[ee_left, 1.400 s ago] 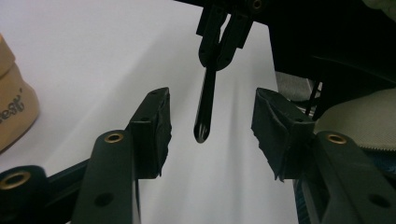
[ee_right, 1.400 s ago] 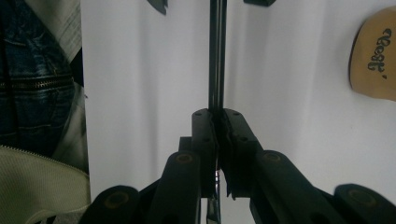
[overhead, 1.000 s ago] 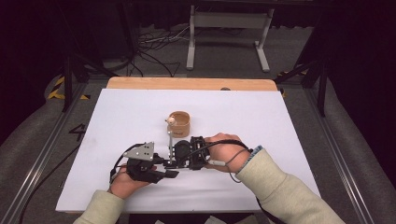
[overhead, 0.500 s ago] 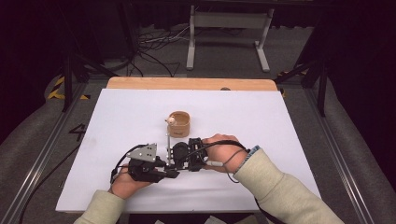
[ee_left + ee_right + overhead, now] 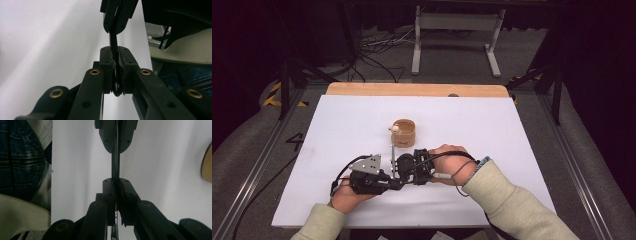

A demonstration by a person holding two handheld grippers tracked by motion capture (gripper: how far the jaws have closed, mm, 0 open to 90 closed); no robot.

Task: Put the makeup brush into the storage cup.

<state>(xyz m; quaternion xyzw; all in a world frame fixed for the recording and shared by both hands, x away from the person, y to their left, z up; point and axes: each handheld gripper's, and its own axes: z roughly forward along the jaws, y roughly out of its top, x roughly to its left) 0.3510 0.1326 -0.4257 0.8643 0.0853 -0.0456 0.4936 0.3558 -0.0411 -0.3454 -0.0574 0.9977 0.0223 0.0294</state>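
Near the table's front edge my two grippers meet tip to tip. The left gripper [image 5: 396,181] points right and the right gripper [image 5: 401,167] points left. Both are shut on one thin metal rod [image 5: 392,152], whose free end reaches toward a small wooden cup [image 5: 404,132]. In the left gripper view my jaws [image 5: 115,53] have just been closing and now pinch the dark strip [image 5: 113,38], with the right gripper [image 5: 117,15] clamped on it farther up. In the right gripper view my jaws [image 5: 116,183] squeeze the same strip [image 5: 115,165] below the left gripper [image 5: 116,137].
A white sheet [image 5: 512,140] covers the table, with a wooden board edge [image 5: 417,90] at the far side. The cup's rim [image 5: 207,165] is at the right in the right gripper view. A metal stand [image 5: 457,25] and cables lie on the floor beyond.
The left gripper's jaws look drawn closer together around the rod. Neither hand has shifted.
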